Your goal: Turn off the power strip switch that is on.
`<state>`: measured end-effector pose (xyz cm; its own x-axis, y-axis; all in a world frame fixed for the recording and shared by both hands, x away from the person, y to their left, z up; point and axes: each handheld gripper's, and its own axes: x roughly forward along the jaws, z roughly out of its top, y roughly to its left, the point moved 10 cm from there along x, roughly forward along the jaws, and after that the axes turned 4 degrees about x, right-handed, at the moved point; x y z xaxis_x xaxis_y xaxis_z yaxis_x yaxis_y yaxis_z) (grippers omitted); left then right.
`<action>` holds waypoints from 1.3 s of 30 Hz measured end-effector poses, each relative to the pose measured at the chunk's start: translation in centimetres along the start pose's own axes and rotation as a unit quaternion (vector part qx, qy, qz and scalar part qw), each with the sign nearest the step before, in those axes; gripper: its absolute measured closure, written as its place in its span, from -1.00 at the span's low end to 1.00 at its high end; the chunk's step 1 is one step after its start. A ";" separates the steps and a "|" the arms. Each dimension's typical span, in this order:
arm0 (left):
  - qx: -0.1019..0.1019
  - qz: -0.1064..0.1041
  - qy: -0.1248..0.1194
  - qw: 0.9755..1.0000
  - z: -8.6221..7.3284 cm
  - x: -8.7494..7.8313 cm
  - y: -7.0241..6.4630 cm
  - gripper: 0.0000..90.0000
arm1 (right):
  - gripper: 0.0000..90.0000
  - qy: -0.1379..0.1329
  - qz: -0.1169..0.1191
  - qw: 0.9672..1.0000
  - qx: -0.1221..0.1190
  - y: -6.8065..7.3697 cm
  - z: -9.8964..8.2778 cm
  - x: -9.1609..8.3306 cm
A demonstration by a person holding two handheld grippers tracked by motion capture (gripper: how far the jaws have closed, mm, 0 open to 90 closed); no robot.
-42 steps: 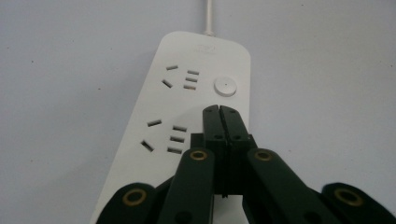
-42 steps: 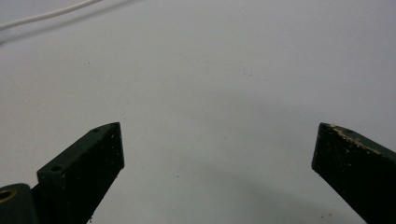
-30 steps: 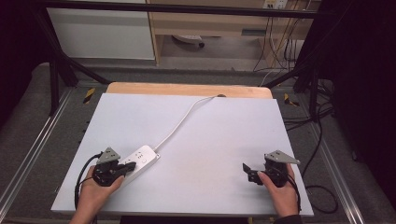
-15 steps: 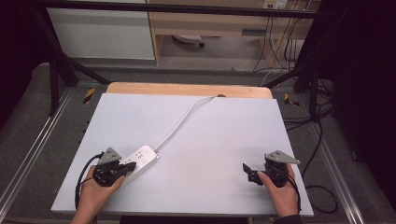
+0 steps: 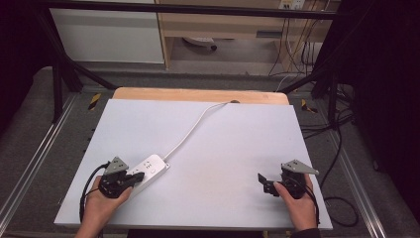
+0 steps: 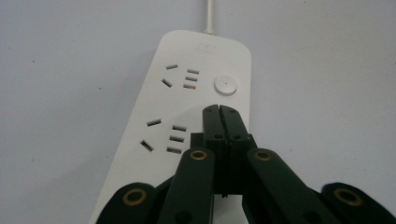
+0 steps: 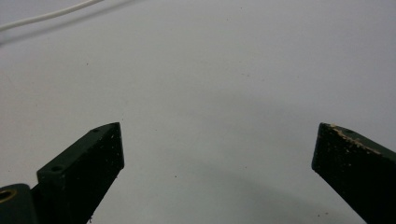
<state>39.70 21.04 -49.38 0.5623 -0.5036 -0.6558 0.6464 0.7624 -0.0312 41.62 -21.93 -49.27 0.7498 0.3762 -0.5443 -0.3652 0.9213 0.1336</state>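
Observation:
A white power strip (image 5: 151, 168) (image 6: 187, 116) lies flat at the near left of the grey table top (image 5: 233, 144). Its sockets are bare and a round white button (image 6: 225, 86) sits near its cable end. My left gripper (image 5: 136, 177) (image 6: 219, 109) is shut with nothing in it, its tips over the strip just short of the button. Whether they touch the strip I cannot tell. My right gripper (image 5: 262, 182) (image 7: 217, 149) rests open at the near right over bare table, jaws wide apart.
The strip's white cable (image 5: 195, 128) (image 7: 46, 16) runs diagonally to a hole at the table's back edge, by a wooden board (image 5: 198, 95). Black frame bars and floor cables (image 5: 341, 139) surround the table.

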 end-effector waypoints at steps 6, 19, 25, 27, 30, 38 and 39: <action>0.004 0.001 0.000 1.000 0.0 0.1 -0.2 1.00 | -0.93 -0.001 0.002 1.000 -0.001 0.2 0.0 -0.2; 0.004 -0.004 -0.002 1.000 0.0 0.1 -0.3 1.00 | -0.93 0.001 0.000 1.000 -0.001 0.1 0.0 -0.1; 0.003 -0.003 -0.004 1.000 0.0 0.1 -0.3 1.00 | -0.93 0.002 -0.001 1.000 -0.002 0.1 0.0 -0.1; 0.006 -0.002 -0.005 1.000 0.0 0.1 -0.3 1.00 | -0.93 0.003 0.000 1.000 -0.003 0.1 0.0 0.0; 0.004 -0.003 -0.013 1.000 0.2 -0.2 -0.3 1.00 | -0.93 0.004 0.000 1.000 -0.006 0.2 0.0 0.0; 0.006 0.002 -0.028 1.000 0.5 -0.6 -0.3 1.00 | -0.93 0.000 0.000 1.000 -0.005 0.2 0.1 -0.1; 0.005 0.004 -0.031 0.999 0.6 -0.6 -0.2 1.00 | -0.93 -0.001 0.000 1.000 -0.007 0.1 0.1 0.0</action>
<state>39.52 20.96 -48.48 0.5985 -0.5225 -0.6073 0.6469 0.7624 -0.0184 41.60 -21.83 -49.14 0.7505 0.3761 -0.5433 -0.3730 0.9198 0.1216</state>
